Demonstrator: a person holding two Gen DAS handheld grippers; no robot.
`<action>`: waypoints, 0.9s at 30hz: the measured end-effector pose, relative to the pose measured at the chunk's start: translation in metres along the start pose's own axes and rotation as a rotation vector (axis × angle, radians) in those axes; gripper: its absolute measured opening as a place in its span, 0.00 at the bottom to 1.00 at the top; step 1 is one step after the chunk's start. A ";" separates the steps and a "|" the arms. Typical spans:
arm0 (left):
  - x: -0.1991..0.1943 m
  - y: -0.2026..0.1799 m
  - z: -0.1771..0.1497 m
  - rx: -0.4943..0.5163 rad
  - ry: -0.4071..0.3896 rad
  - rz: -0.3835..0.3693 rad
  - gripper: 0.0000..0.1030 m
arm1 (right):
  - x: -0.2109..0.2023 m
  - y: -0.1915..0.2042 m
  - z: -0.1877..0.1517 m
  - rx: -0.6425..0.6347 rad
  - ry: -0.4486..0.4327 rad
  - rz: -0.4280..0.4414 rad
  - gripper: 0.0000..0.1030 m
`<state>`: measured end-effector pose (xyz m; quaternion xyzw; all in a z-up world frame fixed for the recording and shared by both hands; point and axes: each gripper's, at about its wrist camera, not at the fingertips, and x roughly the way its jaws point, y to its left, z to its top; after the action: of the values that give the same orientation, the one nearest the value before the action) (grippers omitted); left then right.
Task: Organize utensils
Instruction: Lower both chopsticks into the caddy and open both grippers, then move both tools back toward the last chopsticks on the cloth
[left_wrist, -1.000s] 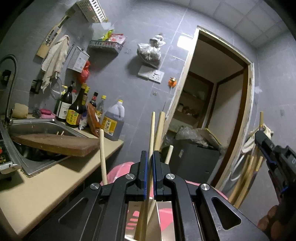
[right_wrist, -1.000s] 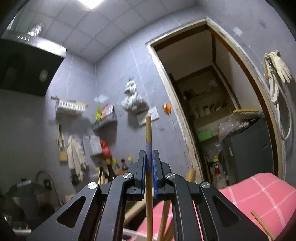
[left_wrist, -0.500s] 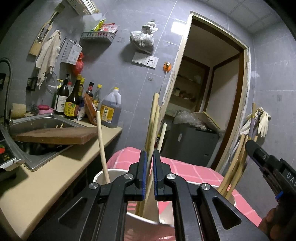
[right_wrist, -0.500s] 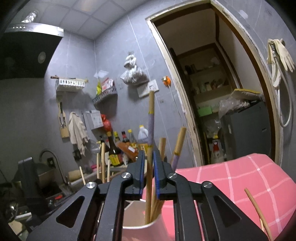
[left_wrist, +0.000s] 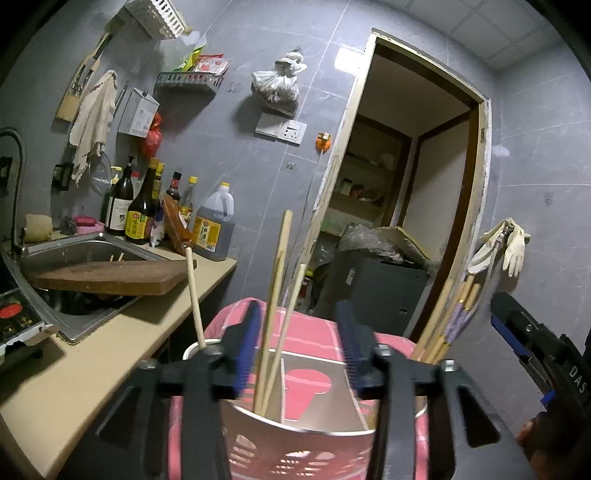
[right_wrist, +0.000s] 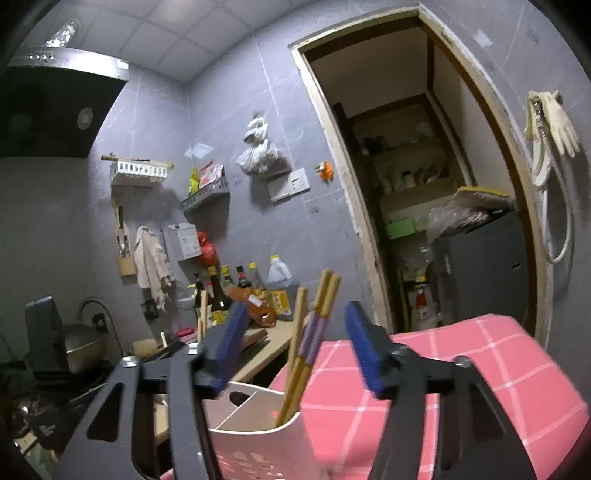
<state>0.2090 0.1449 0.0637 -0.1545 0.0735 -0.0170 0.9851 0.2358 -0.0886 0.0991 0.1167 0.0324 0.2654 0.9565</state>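
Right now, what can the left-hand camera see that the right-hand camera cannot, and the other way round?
Only the left view shows the steel sink with a brown wooden board across it, and the other black tongs at its right edge. Only the right view shows the black range hood and a grey wok. Both show the white perforated plastic holder with wooden chopsticks standing in it, the pink checked cloth, the sauce bottles and the open doorway.

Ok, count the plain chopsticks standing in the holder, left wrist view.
3. A long chopstick and a shorter chopstick lean between the opening left jaws; a third chopstick stands apart at the left rim of the holder. Banded bundle excluded; more may be hidden.
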 end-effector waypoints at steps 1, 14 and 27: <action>-0.003 -0.002 0.001 -0.003 -0.002 -0.005 0.48 | -0.005 -0.002 0.003 -0.002 -0.010 -0.006 0.63; -0.038 -0.069 0.003 0.033 -0.016 -0.089 0.93 | -0.089 -0.037 0.039 -0.099 -0.063 -0.109 1.00; -0.011 -0.141 -0.048 0.114 0.151 -0.155 0.93 | -0.112 -0.095 0.021 -0.156 0.153 -0.251 1.00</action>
<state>0.1898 -0.0031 0.0635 -0.1017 0.1343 -0.1087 0.9797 0.1896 -0.2292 0.0962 0.0168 0.0987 0.1533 0.9831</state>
